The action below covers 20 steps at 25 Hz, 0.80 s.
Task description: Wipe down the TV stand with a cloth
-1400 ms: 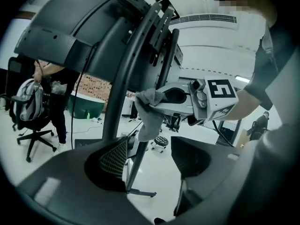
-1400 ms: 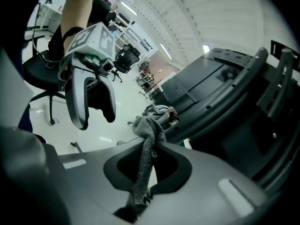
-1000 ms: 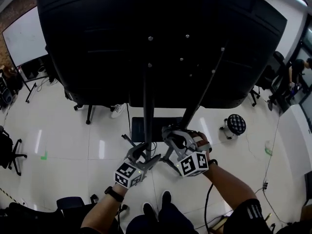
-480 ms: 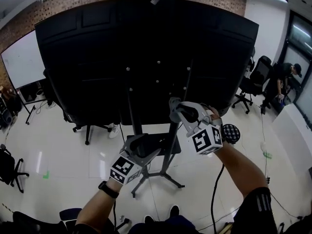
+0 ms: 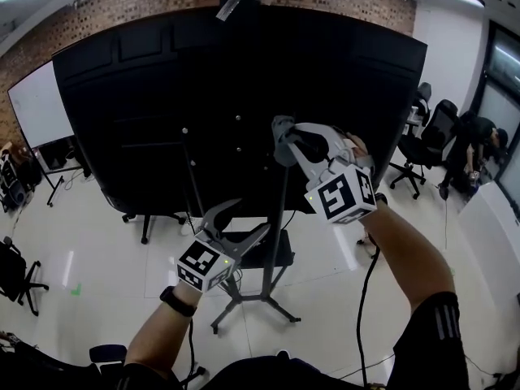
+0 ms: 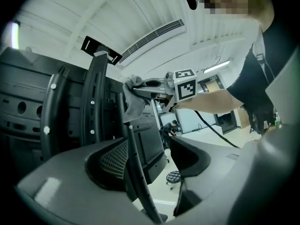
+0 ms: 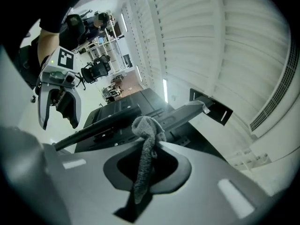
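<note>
Brick wall and white floor tiles back a big black TV (image 5: 244,71) on its stand (image 5: 275,242). Head view: the right gripper (image 5: 286,140) holds the cloth (image 5: 280,149) at the stand's pole, higher than half a second ago; the left gripper (image 5: 237,219) has risen too. Left gripper view: jaws apart, with the pole running between them. Right gripper view: jaws clamped on a bunched fold of the cloth, which hangs limp. It looks soft and light, and should drag easily over the stiff metal.

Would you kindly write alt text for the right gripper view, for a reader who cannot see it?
The right gripper is shut on a grey cloth, with a dark bar of the TV stand beyond; the left gripper, jaws apart, shows at left.
</note>
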Available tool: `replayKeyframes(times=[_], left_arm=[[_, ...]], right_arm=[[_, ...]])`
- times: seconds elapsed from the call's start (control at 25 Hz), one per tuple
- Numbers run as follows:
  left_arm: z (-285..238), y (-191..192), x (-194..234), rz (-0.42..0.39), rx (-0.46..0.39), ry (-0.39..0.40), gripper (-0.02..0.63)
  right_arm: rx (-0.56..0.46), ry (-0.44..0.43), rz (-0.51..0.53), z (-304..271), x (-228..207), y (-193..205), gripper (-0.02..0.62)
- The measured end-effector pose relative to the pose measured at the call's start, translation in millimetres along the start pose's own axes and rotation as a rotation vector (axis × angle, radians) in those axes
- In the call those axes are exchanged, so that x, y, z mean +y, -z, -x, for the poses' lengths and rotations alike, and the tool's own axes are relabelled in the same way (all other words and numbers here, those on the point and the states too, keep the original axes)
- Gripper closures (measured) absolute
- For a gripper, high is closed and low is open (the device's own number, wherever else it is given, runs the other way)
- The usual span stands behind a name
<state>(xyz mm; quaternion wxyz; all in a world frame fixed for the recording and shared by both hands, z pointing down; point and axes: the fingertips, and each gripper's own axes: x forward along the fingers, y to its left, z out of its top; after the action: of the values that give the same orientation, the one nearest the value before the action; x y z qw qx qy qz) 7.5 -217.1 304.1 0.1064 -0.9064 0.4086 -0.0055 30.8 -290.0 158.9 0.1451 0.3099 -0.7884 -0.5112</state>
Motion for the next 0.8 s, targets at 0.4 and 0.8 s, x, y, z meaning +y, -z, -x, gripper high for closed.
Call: replayKeyframes(times=[0.4,0.8], left_arm=[[-33.9,-20.6,22.2,-0.022,-0.021,-0.065,0.302],[-45.9,5.5,21.0,-0.002,0.024,-0.092,0.307]], right_arm=[[-0.038,-0.01,0.152,-35.0,-45.5,16.4,0.574],[-0.101,0.032,0.311,-29.1,-23.4,24.3,0.577]])
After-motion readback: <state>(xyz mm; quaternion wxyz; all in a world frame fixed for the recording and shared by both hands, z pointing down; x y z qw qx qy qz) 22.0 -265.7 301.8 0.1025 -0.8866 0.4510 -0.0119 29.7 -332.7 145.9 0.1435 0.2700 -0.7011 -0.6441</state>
